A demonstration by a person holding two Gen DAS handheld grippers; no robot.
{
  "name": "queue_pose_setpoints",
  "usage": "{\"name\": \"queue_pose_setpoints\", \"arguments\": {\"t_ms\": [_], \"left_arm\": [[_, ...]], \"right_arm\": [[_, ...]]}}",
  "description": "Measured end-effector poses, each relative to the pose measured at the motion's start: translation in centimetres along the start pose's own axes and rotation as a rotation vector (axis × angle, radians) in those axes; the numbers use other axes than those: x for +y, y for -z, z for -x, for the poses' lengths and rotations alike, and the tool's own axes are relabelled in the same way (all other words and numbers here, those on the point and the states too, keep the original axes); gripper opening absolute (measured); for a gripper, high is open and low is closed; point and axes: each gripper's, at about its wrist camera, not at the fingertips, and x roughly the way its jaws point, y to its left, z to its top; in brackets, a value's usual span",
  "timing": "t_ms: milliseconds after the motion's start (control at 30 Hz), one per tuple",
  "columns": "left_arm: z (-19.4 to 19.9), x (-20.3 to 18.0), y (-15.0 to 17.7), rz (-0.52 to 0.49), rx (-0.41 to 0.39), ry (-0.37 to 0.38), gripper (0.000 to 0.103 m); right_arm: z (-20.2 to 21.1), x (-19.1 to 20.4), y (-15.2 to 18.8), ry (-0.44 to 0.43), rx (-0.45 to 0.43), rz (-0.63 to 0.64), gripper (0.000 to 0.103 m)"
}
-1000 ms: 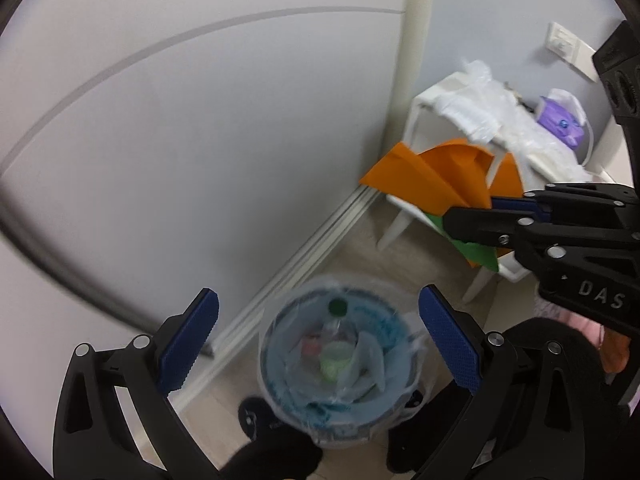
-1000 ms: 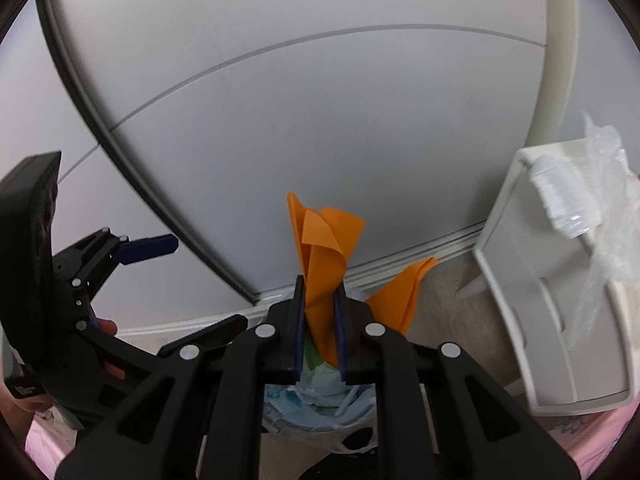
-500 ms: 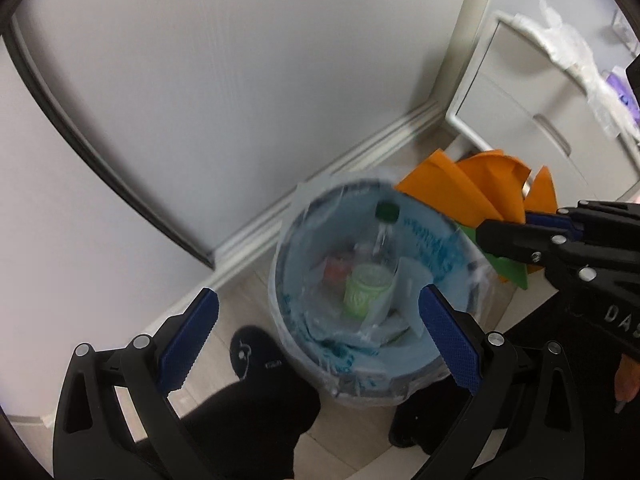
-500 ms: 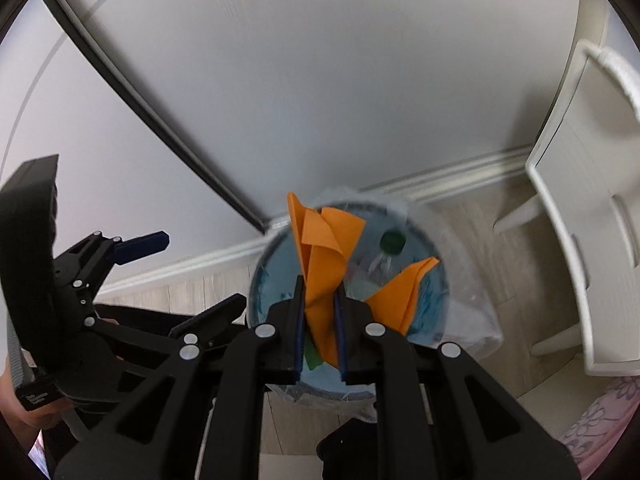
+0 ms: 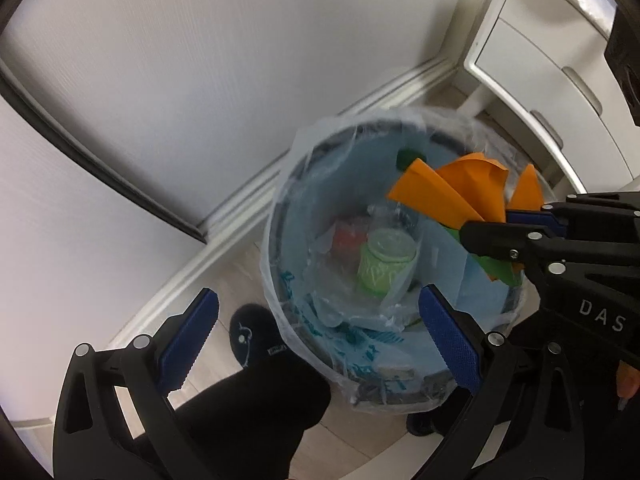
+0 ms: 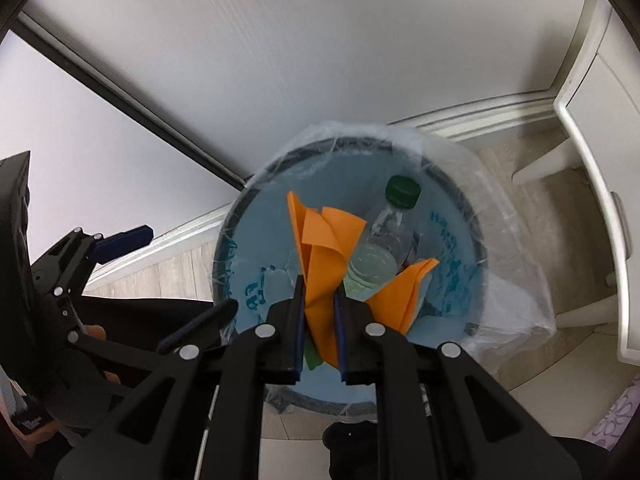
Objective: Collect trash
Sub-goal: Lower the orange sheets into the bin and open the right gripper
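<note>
You face a pale grey wall crossed by a dark strip running from 10 o'clock toward centre; a white skirting meets a light wood-look floor. A white cabinet stands at 2 o'clock in the left view, 3 o'clock in the right. The bin, round and lined with a clear bag printed in blue, stands on the floor just beside the skirting, at centre in both views. Your dark sock lies at its 8 o'clock edge. Inside are a clear bottle with a green cap and a green cup. Your right gripper has its jaws nearly together, pinching folded orange paper, with a green scrap beneath, over the bin's mouth. Your left gripper has its jaws spread wide, holding nothing, above the bin's 7 o'clock rim.
</note>
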Motion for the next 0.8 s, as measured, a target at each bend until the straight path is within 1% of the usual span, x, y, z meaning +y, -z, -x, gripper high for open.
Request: {"name": "queue_pose_setpoints", "arguments": {"t_ms": [133, 167, 200, 233, 267, 300, 367, 467, 533, 633, 800], "left_arm": [[-1.4, 0.6, 0.0, 0.003, 0.025, 0.014, 0.097], [-1.8, 0.7, 0.0, 0.004, 0.034, 0.015, 0.097], [-2.1, 0.8, 0.2, 0.008, 0.046, 0.018, 0.097], [-2.5, 1.2, 0.2, 0.018, 0.06, 0.021, 0.097], [-2.8, 1.4, 0.2, 0.027, 0.07, 0.021, 0.097], [-2.9, 1.7, 0.3, 0.034, 0.076, 0.019, 0.097], [-3.1, 2.0, 0.3, 0.049, 0.078, 0.021, 0.097], [-3.0, 2.0, 0.2, 0.054, 0.065, 0.021, 0.097], [-2.8, 1.7, 0.2, 0.043, 0.056, 0.018, 0.097], [-2.5, 0.9, 0.3, 0.01, 0.047, 0.013, 0.097], [-2.4, -1.5, 0.6, -0.08, 0.021, -0.002, 0.097]], "right_arm": [[-1.4, 0.0, 0.0, 0.009, 0.024, -0.009, 0.014], [-1.8, -0.1, 0.1, 0.018, 0.034, -0.011, 0.019], [-2.3, -0.2, 0.1, 0.031, 0.048, -0.01, 0.039], [-2.6, -0.3, 0.1, 0.045, 0.054, -0.011, 0.051], [-2.8, -0.6, 0.4, 0.061, 0.048, -0.017, 0.065], [-2.9, -1.0, 0.5, 0.059, 0.042, -0.04, 0.074], [-3.1, -1.7, 0.6, 0.054, 0.047, -0.078, 0.082], [-2.7, -1.8, 0.5, 0.058, 0.023, -0.079, 0.09], [-2.2, -1.6, 0.5, 0.054, -0.002, -0.068, 0.09], [-1.4, -1.0, 0.6, 0.065, -0.042, -0.042, 0.096], [0.1, -1.1, 0.6, 0.101, -0.09, -0.025, 0.096]]}}
